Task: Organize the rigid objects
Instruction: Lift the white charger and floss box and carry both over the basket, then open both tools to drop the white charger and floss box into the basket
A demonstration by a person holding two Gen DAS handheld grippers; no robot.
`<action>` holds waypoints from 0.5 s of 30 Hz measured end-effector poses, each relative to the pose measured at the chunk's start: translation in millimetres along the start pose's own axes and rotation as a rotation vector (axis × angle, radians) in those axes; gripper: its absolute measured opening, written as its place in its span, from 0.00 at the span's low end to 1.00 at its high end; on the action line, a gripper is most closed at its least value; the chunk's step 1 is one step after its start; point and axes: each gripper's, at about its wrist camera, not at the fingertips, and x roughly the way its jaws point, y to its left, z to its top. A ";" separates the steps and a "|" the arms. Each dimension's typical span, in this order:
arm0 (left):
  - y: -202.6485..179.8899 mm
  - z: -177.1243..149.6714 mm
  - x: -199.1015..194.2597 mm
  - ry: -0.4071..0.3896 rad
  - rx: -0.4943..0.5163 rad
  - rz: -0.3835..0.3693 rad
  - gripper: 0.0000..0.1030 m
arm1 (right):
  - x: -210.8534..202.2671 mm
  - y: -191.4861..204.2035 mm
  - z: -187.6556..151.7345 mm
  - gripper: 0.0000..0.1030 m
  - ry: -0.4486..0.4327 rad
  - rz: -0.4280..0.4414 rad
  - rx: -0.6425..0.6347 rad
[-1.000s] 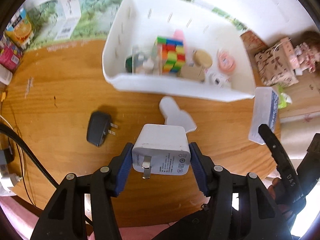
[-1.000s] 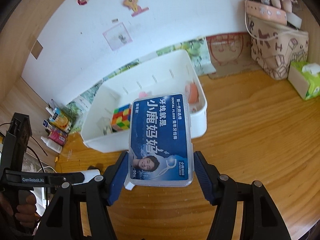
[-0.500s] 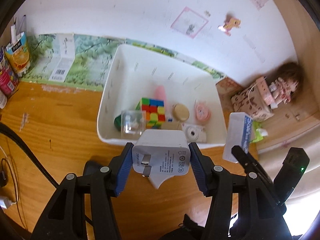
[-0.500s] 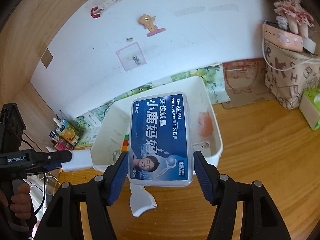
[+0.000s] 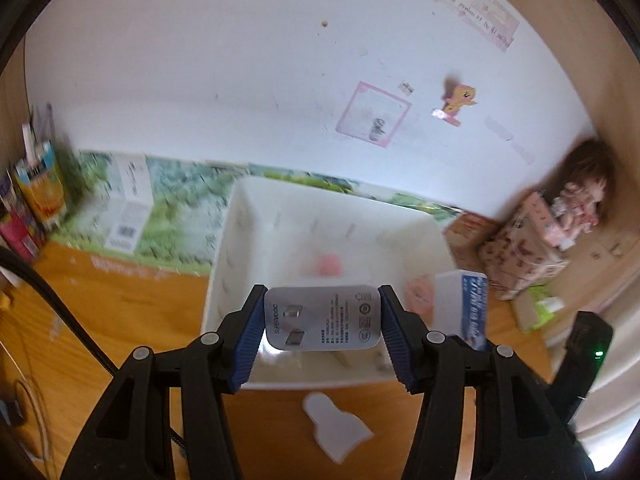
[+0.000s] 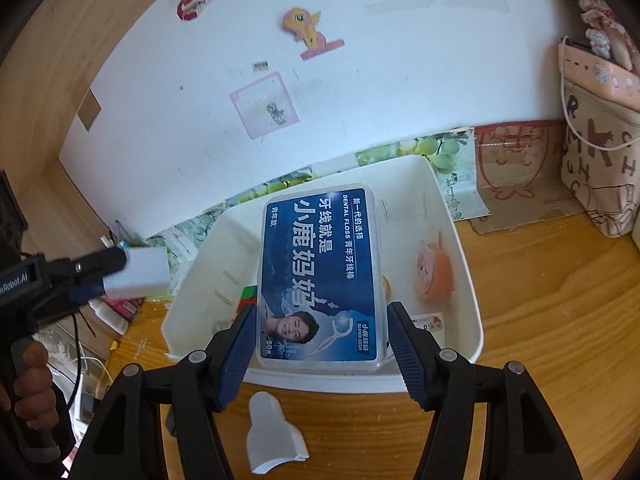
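One white bin (image 6: 472, 312): pink case (image 6: 434, 276) | left hand-held gripper (image 5: 322, 322) clamps charger (image 5: 320, 320) | right hand-held gripper (image 6: 320, 340) clamps floss box (image 6: 320, 276)

"DENTAL FLOSS" is being shown in white capitals, beside large Chinese characters, on the blue label of the floss box (image 6: 320, 276); "SUPER DEER" and "50" are being shown near that label's lower edge. "SUPERVOOC" is being displayed along the left side of the white charger (image 5: 322, 318), beside its prongs. "nRobot.AI", cut off by the frame edge, is being shown on the left tongs (image 6: 18, 282), left of the floss box.
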 end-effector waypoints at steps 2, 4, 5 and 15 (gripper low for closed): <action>-3.4 0.6 6.1 -0.023 0.033 0.038 0.57 | 7.5 -2.4 0.0 0.63 0.015 -0.003 -0.006; -4.3 0.8 11.3 -0.029 0.041 0.050 0.57 | 14.5 -5.3 -0.5 0.63 0.031 -0.001 -0.006; -4.1 0.8 14.9 -0.025 0.038 0.052 0.57 | 16.3 -6.6 -0.9 0.63 0.036 0.000 -0.005; -7.0 -0.4 28.1 0.010 0.043 0.097 0.57 | 26.8 -13.1 -2.0 0.64 0.078 -0.003 -0.012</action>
